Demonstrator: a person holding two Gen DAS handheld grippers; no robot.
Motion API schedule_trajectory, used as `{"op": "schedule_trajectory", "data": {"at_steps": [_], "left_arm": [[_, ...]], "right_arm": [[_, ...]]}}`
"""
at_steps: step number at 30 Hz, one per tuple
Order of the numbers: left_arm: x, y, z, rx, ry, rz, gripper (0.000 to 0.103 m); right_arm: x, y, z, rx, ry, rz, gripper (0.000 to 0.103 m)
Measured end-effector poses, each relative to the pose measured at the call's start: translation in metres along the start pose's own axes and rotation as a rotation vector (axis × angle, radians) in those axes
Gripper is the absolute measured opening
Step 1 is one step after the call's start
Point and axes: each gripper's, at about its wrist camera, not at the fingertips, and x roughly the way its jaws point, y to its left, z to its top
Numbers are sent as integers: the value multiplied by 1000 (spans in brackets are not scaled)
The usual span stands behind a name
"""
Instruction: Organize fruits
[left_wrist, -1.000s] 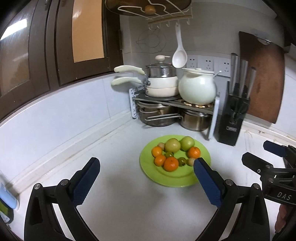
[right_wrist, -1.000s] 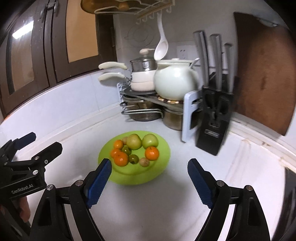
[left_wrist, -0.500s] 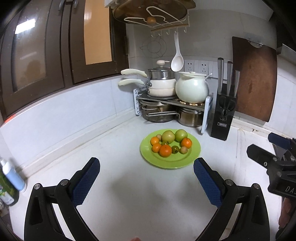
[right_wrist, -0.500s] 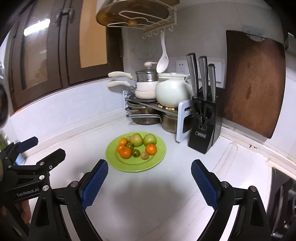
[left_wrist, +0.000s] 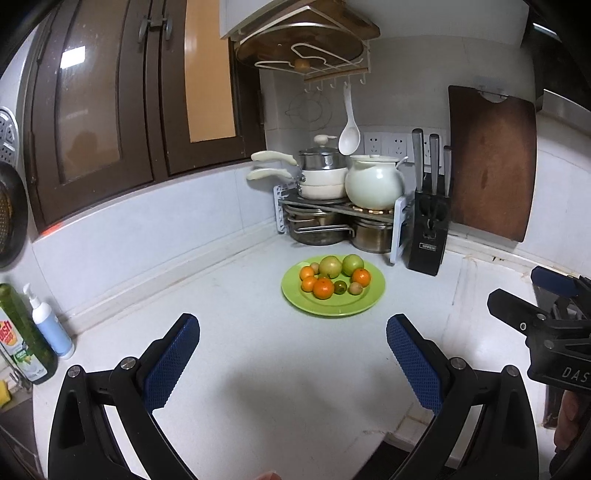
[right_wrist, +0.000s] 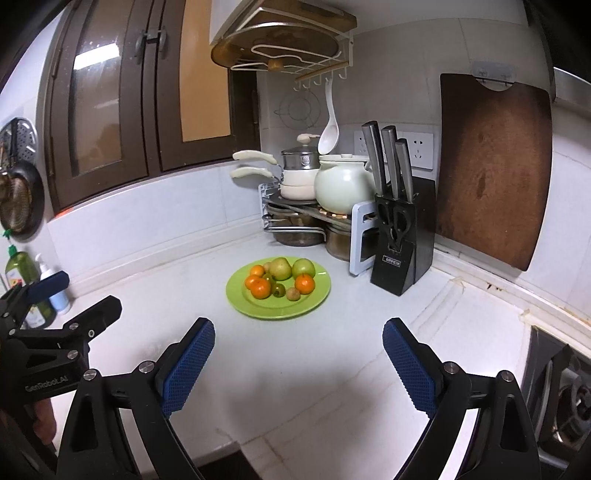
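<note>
both pairs of fingers are spread wide with nothing between them: the left gripper (left_wrist: 293, 363) and the right gripper (right_wrist: 299, 363) hang over bare counter (left_wrist: 258, 387), well short of the fruit. the right one's jaws have just been opening, with only air in the gap.

the fruit sits piled on a green plate (left_wrist: 334, 308) in the counter's far corner: two green apples (left_wrist: 352, 264), several oranges (left_wrist: 323, 288), and a few small brownish and dark green fruits (too small to name). going by this, the sorting looks finished, with every piece on the plate and none loose on the counter.

the plate is round, shallow and glossy; the apples are smooth, the oranges shiny. the counter is plain white and matte. behind stand a wire rack (left_wrist: 373, 214) with steel pots and a pale ceramic pot (left_wrist: 375, 182), then a black knife block (left_wrist: 428, 236) and a worn brown board (left_wrist: 491, 162).
</note>
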Motion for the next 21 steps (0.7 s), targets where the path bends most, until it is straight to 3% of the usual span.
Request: {"op": "schedule_trajectory", "data": {"at_steps": [21], "left_arm": [[-49,-14,-15,-17,-30,46,103]], "right_arm": [[-46,5,-16,-26,-33,31,93]]}}
